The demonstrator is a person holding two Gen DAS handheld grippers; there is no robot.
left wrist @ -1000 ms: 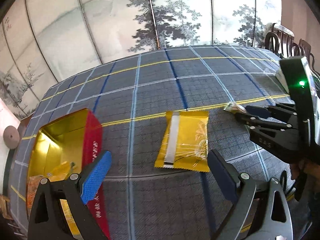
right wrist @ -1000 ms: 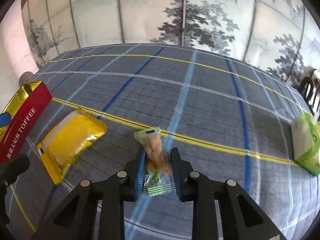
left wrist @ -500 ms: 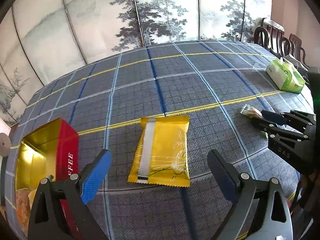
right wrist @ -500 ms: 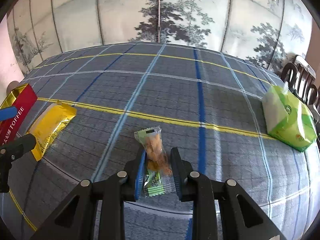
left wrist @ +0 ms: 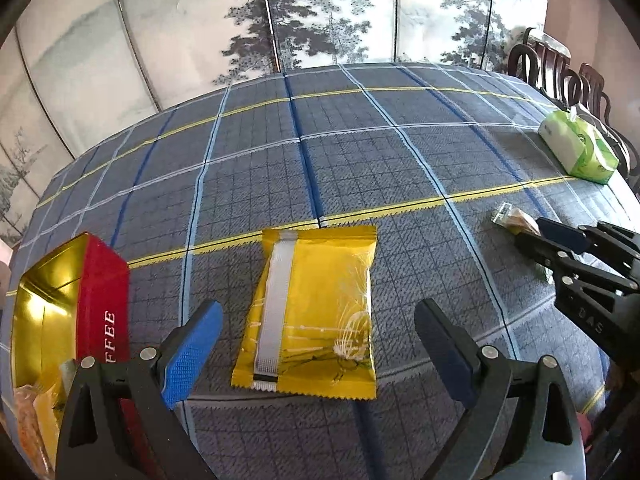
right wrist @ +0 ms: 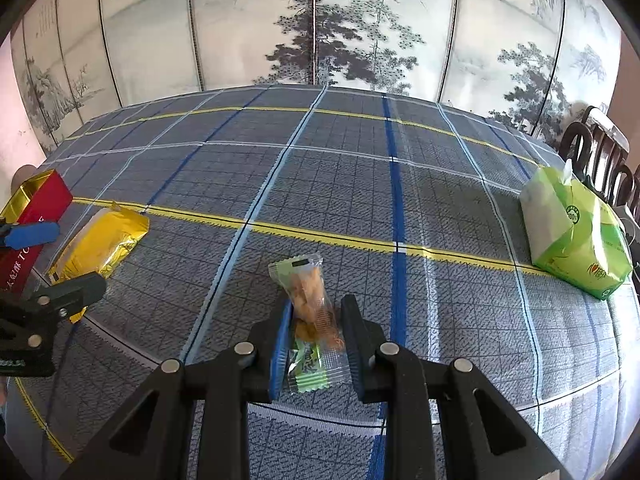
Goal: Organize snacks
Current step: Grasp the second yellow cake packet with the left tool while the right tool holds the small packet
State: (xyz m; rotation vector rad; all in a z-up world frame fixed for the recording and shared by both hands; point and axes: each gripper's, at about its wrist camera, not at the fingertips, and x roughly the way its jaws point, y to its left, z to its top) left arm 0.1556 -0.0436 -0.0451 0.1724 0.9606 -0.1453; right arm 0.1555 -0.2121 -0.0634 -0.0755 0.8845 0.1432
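Left wrist view, progress: while the red toffee tin (left wrist: 105, 292) at your left already holds a few snacks, the yellow packet (left wrist: 312, 312) lies flat on the tabletop (left wrist: 360, 152), not yet picked up.
Left wrist view, fingers: your left gripper (left wrist: 316, 344) stands wide open, one pad either side of the yellow packet, holding nothing.
Left wrist view, pose: it tilts steeply down over the packet, apparently lined up for a grasp.
Right wrist view, progress: the small clear snack packet (right wrist: 310, 312) is off to the right of the tin, so it, too, remains to be put away, I judge.
Right wrist view, fingers: your right gripper (right wrist: 316, 344) is closed on that small packet.
Right wrist view, pose: angled down at the tabletop; the green tissue pack (right wrist: 576, 236) sits well apart at right.
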